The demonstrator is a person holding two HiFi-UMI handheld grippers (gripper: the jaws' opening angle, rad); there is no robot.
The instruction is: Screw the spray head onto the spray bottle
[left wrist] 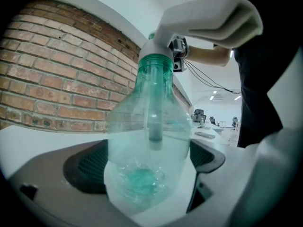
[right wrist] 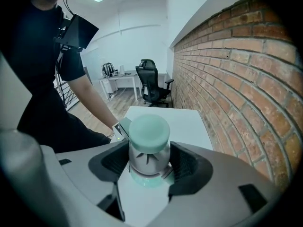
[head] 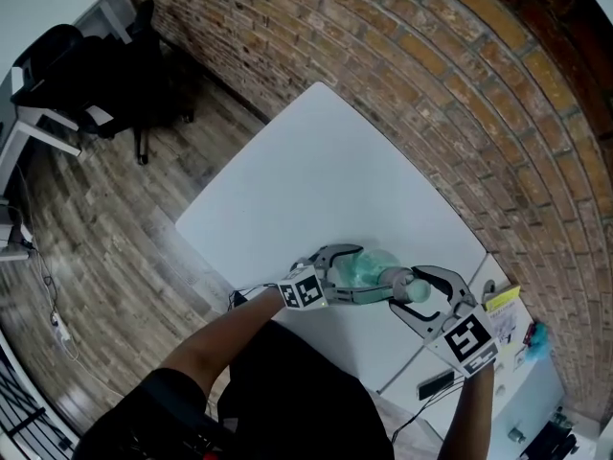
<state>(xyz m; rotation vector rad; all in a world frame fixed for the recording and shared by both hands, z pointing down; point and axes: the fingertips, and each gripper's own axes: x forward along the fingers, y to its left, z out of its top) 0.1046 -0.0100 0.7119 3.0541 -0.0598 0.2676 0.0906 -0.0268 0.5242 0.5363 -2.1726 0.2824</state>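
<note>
A clear teal-tinted spray bottle [head: 375,264] is held on its side above the white table's near edge. My left gripper [head: 356,276] is shut on its body; in the left gripper view the bottle [left wrist: 147,126] fills the space between the jaws, base towards the camera. The white spray head [left wrist: 156,51] sits on the neck, its dip tube reaching down inside. My right gripper [head: 418,293] is shut on the spray head [head: 410,284]. In the right gripper view the spray head [right wrist: 149,134], teal on top with a ribbed white collar, is clamped between both pads.
The white table [head: 326,180] runs along a brick wall [head: 460,84]. A black office chair [head: 86,75] stands on the wooden floor at far left. A second white surface [head: 517,391] at lower right carries small items, including a yellow one [head: 501,298].
</note>
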